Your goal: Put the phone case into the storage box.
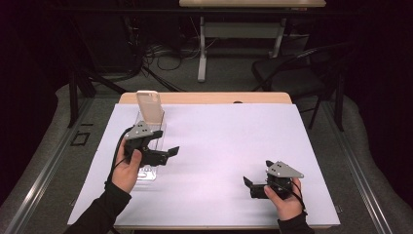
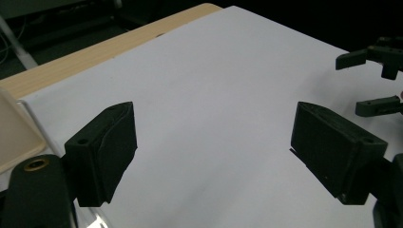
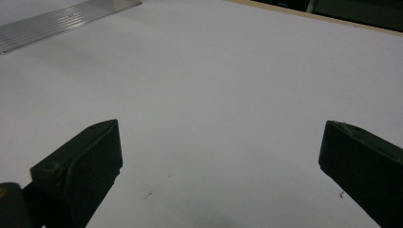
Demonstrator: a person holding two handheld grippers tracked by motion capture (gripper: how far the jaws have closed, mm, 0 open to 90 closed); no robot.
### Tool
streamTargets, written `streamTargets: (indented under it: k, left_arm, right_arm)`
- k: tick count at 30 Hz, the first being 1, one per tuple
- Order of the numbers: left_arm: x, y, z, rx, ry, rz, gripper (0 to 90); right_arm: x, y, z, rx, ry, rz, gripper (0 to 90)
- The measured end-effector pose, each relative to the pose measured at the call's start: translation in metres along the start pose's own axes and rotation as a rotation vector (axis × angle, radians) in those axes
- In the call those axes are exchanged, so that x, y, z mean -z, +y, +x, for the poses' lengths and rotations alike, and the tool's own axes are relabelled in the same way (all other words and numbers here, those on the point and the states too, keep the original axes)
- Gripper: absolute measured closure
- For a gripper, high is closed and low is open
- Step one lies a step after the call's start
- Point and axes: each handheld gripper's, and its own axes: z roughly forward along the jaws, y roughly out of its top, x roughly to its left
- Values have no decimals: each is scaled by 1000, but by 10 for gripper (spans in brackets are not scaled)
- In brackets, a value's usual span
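White table cover [image 1: 219,146], high view—phone case [image 1: 149,108]

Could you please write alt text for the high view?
A person's left gripper hovers open beside a cream phone case standing in a clear plastic holder on a white-covered table. The right gripper, also open, sits near the front edge.

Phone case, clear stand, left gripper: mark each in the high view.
Phone case [image 1: 149,108]: high view, middle of its beige back.
Clear stand [image 1: 147,173]: high view, front of its clear base.
Left gripper [image 1: 172,151]: high view, midway between its fingertips.
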Motion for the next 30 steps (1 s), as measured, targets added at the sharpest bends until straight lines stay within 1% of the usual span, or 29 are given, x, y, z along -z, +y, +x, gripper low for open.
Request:
streamTargets:
  k: [3, 6, 10, 13, 15, 19, 22, 24, 28, 30]
  left_arm:
    - [-9, -5, -9, -26, -8, 16, 155]
    - [-17, -10, -15, -34, -18, 25, 155]
    - [-24, -18, -21, -4, -65, 23, 155]
    - [-28, -21, -25, -10, -69, 28, 155]
    - [-33, -26, -30, -25, -68, 41, 155]
    - [-37, -33, -34, -18, -78, 48, 155]
    - [-40, -38, -35, -28, -72, 54, 155]
    - [-43, -41, -37, -21, -79, 51, 155]
    - [-48, -46, -41, -40, -82, 57, 155]
    - [-50, -49, -43, -42, -89, 60, 155]
  right_arm:
    - [0, 0, 0, 4, 3, -1, 3]
    - [0, 0, 0, 4, 3, -1, 3]
    - [0, 0, -1, 7, 1, -2, 4]
    - [0, 0, -1, 6, 1, -1, 3]
    - [0, 0, -1, 7, 1, -1, 4]
    - [0, 0, 0, 8, 3, 0, 3]
    - [0, -1, 1, 9, 5, 0, 3]
    - [0, -1, 1, 11, 7, 5, 4]
    - [-1, -1, 3, 9, 10, 5, 4]
    - [-1, -1, 3, 11, 12, 4, 4]
